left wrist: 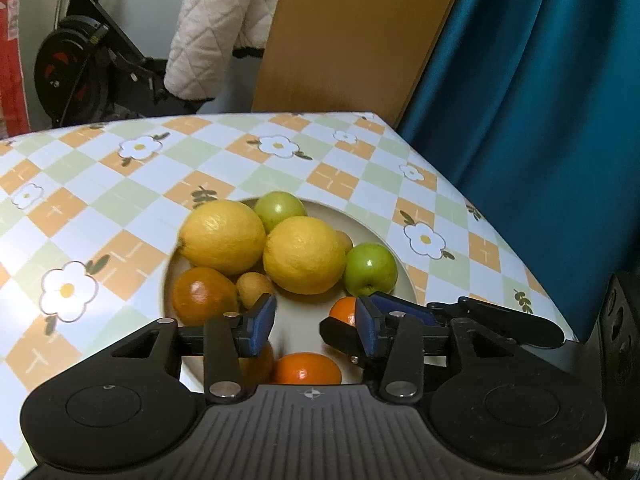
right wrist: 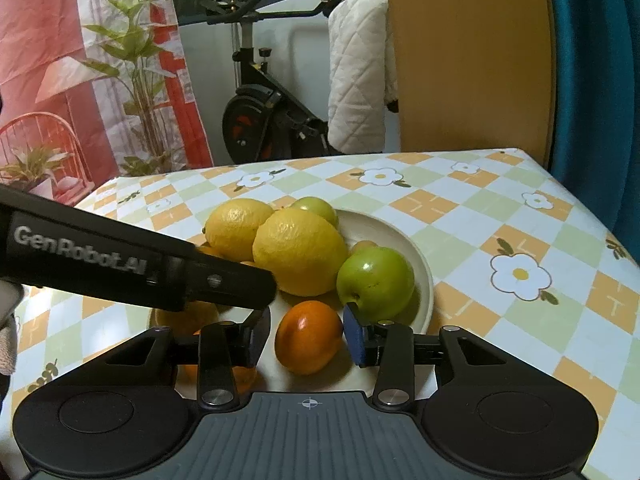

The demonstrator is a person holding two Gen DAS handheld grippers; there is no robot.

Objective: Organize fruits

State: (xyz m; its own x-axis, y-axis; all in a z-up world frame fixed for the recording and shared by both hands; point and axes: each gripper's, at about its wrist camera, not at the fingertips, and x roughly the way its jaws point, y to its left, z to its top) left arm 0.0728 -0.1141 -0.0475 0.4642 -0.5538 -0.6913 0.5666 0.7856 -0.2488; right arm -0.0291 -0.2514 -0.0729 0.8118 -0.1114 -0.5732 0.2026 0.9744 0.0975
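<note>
We see a table [left wrist: 120, 184] with a checked flower-print cover, an exercise bike [right wrist: 256, 108], a teal curtain [left wrist: 540, 120] and a wooden board [left wrist: 352, 32] behind it. On the table sits a cream plate [right wrist: 416, 256] holding two lemons [left wrist: 222, 236], green apples [left wrist: 370, 268] and oranges [right wrist: 308, 336]. The left gripper [left wrist: 316, 330] stands apart over bare plate with nothing between its pads; the right gripper [right wrist: 306, 334] is apart around an orange, not pressing it.

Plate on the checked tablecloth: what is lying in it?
The plate holds two lemons, two green fruits, several orange ones and a small tan fruit. Gripper bodies hide its near rim.
</note>
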